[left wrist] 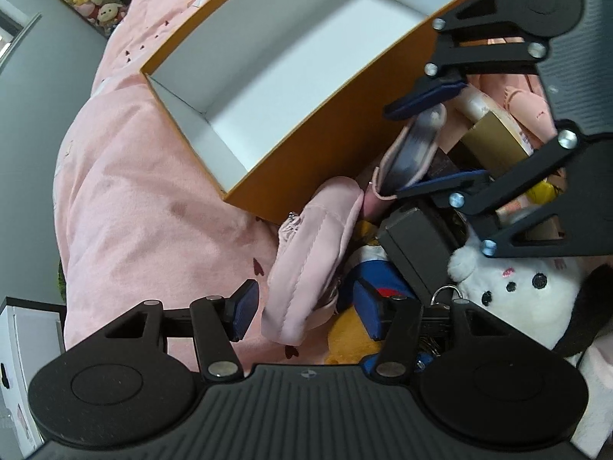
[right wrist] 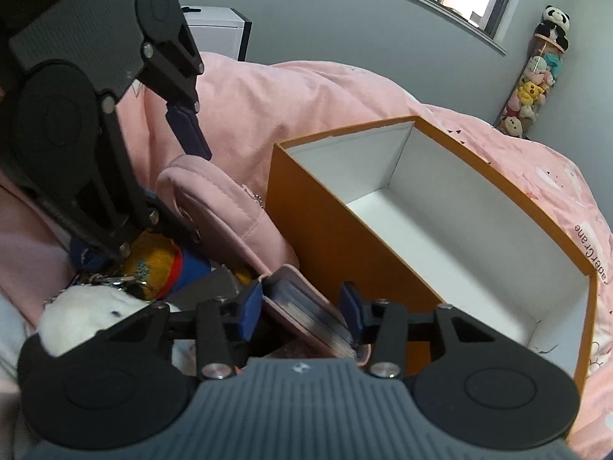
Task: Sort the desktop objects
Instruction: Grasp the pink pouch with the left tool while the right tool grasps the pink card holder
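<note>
Between the right hand-held gripper's [right wrist: 300, 312] pads sits a pink card case [right wrist: 306, 316].

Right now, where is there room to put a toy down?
Inside the orange box, its white floor is bare. The pink blanket left of the box is free too. Beside the box, the pouch and bunny crowd together.

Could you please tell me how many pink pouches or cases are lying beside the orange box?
2: a pink zip pouch between the left gripper jaws, and a pink card case between the right gripper jaws. Others may be hidden.
</note>
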Tool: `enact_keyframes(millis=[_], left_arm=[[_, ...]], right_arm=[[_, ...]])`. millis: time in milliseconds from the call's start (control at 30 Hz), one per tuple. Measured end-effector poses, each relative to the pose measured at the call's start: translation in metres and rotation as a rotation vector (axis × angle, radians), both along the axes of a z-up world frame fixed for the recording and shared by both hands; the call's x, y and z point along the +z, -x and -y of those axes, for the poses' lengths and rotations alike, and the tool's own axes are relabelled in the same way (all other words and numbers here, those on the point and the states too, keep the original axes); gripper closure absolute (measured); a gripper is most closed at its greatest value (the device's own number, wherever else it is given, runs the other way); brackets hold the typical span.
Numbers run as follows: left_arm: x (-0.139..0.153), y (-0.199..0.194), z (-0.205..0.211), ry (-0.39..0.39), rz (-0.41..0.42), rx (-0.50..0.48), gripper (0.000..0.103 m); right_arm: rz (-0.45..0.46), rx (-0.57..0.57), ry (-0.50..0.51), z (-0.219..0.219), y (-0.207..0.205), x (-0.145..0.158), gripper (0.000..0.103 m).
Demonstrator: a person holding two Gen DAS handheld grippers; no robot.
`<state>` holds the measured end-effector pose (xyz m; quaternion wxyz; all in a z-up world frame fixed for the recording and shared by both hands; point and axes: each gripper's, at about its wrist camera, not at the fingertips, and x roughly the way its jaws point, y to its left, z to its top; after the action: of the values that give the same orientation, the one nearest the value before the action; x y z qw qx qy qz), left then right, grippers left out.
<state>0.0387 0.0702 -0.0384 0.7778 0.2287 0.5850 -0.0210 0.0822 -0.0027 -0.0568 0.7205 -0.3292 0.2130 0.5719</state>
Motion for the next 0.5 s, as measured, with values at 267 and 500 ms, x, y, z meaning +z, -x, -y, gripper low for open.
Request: enact_keyframes(millis=[267, 500], left_arm=[[-0.005, -0.004, -0.006, 0.014, -0.007, 0.075, 0.053], [-0.001, 0.006, -0.007, 0.062, 0.074, 0.125, 0.067]], right_arm=[[0.056, -0.025, -0.004, 0.01, 0.013, 0.002, 0.072], [-0.018, -0.181, -0.078, 0.037, 0.003, 0.018, 0.083]])
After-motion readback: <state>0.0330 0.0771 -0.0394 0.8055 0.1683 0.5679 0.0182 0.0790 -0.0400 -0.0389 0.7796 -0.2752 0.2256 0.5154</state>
